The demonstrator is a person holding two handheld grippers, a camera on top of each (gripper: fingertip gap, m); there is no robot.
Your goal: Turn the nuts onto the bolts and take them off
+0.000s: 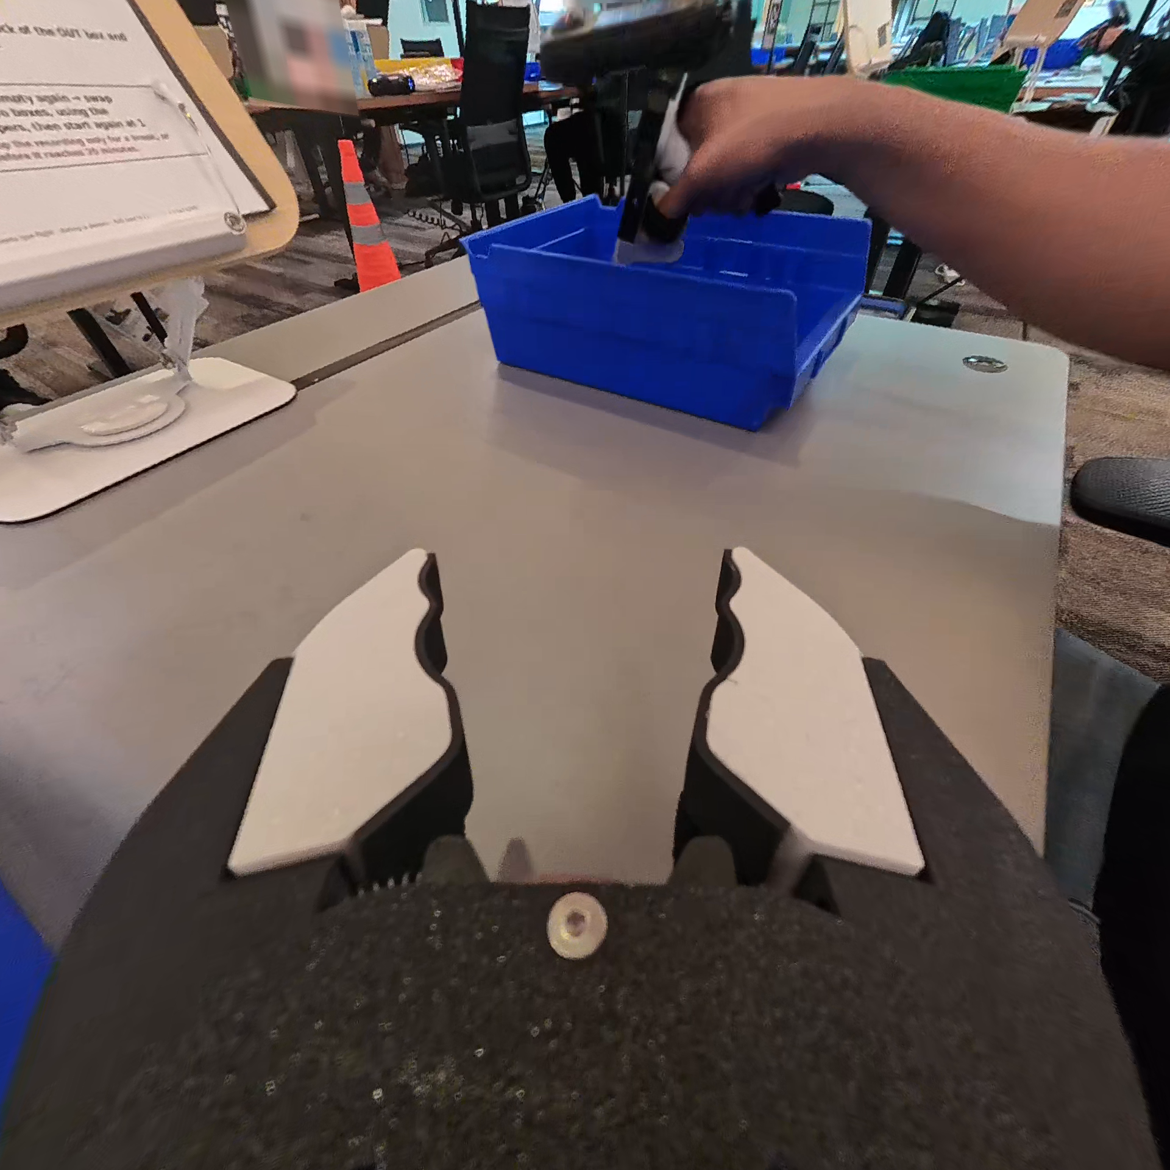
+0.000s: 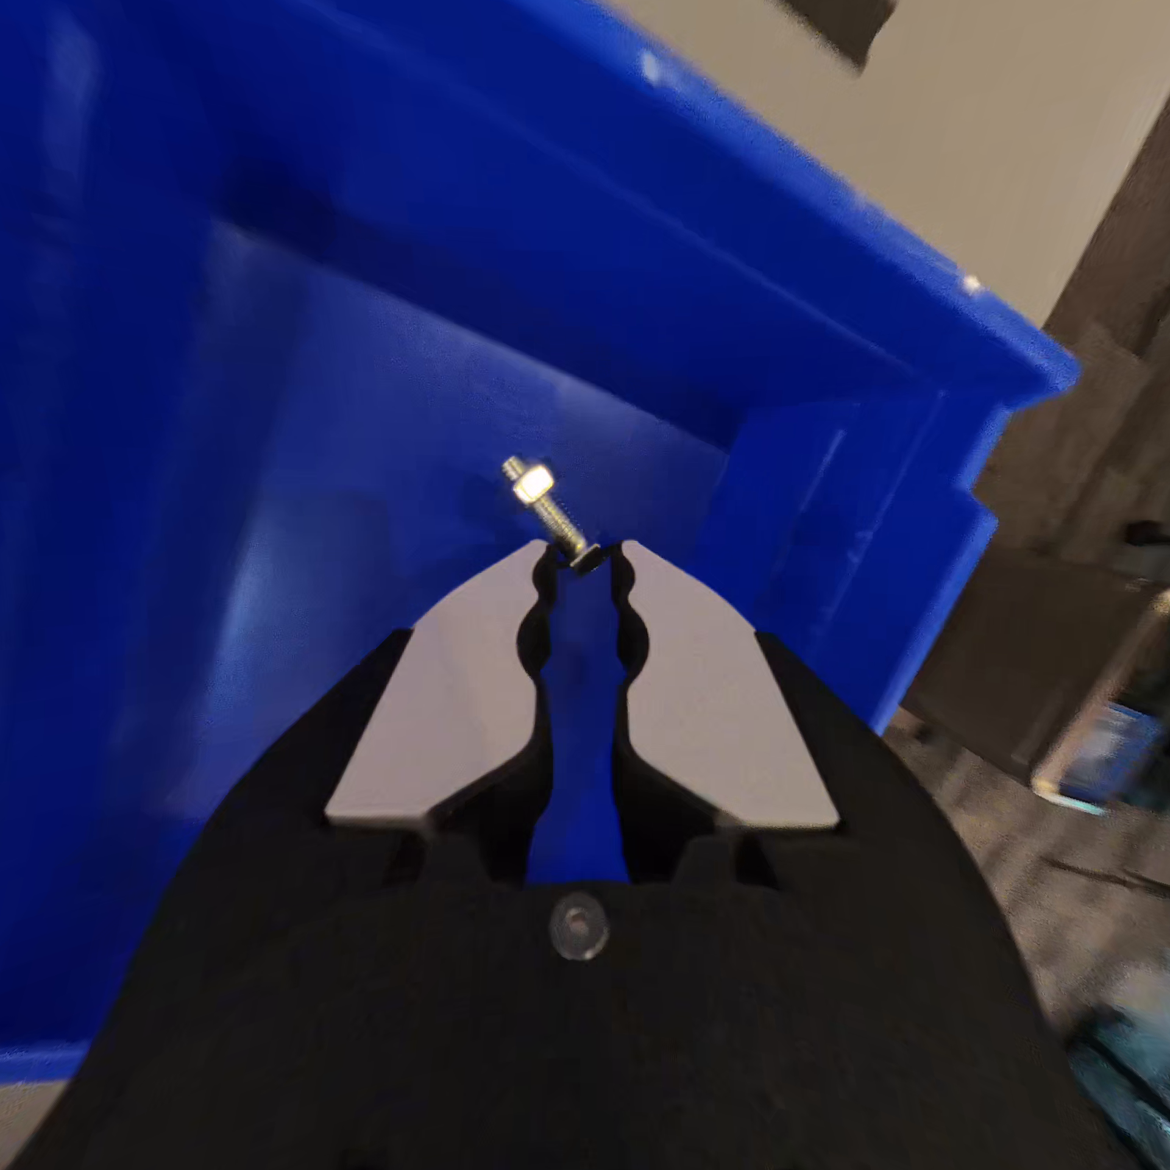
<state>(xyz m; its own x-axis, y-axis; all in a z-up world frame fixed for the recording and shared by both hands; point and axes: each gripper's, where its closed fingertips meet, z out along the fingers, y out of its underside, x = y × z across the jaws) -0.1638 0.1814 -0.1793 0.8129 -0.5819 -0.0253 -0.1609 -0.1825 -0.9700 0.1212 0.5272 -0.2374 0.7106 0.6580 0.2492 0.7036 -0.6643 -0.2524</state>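
My right gripper [image 2: 579, 552] pinches the bolt [image 2: 557, 528] by its head inside the blue bin [image 2: 823, 304], shank and nut [image 2: 534, 489] pointing straight away, while my left gripper [image 1: 579, 557] waits spread, well apart.

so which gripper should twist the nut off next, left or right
Probably left. The right gripper is shut on the bolt head over the blue bin, with the nut near the far end. The left gripper is open, empty, over the table.
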